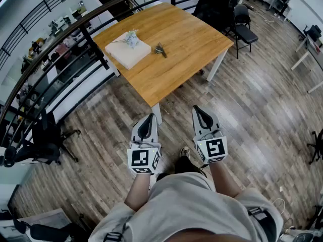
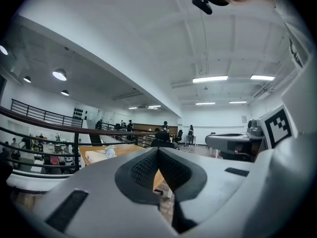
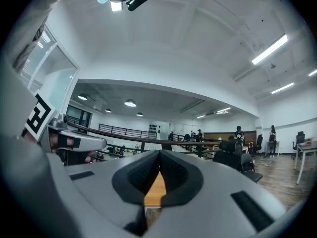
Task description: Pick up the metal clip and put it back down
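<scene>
Facing metal clip (image 1: 161,50) and white box (image 1: 127,51), left hand-held gripper (image 1: 147,120) and right hand-held gripper (image 1: 201,111) are pressed together.

An open-plan office is suggested by swivel chairs (image 1: 245,24), a wooden table (image 1: 186,39), ceiling strip lights (image 2: 210,79) and a gallery railing (image 1: 75,32).

One table (image 1: 194,37), one metal clip (image 1: 161,50), one white box (image 1: 126,54), two claws (image 1: 149,119) (image 1: 200,111).

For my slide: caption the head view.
Left claw and right claw shut, empty, short of the table bearing the metal clip.
</scene>
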`<action>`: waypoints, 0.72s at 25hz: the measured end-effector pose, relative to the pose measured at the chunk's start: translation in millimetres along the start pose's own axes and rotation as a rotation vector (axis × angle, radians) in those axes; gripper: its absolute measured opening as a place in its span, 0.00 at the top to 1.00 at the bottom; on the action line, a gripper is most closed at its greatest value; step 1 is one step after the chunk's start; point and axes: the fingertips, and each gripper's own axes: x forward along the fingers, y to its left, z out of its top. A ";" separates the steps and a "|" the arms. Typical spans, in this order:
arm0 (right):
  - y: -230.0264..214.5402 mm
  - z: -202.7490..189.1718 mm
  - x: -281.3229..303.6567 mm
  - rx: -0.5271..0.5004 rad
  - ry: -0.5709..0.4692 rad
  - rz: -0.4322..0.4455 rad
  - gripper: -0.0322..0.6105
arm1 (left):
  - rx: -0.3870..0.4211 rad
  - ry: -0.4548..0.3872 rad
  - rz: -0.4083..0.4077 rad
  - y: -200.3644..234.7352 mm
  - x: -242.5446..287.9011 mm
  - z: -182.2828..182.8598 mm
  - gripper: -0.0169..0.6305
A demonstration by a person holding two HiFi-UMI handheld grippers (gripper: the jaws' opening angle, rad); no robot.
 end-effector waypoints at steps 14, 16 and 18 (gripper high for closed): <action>-54.5 -22.3 38.5 -0.004 0.023 0.085 0.91 | 0.014 0.066 -0.018 -22.0 87.7 -13.9 0.94; -67.7 -27.5 45.8 -0.017 0.030 0.099 0.91 | 0.007 0.070 0.001 -23.0 102.6 -17.4 0.94; -80.3 -35.0 51.1 -0.019 0.041 0.112 0.91 | -0.005 0.078 0.022 -24.8 115.0 -23.0 0.94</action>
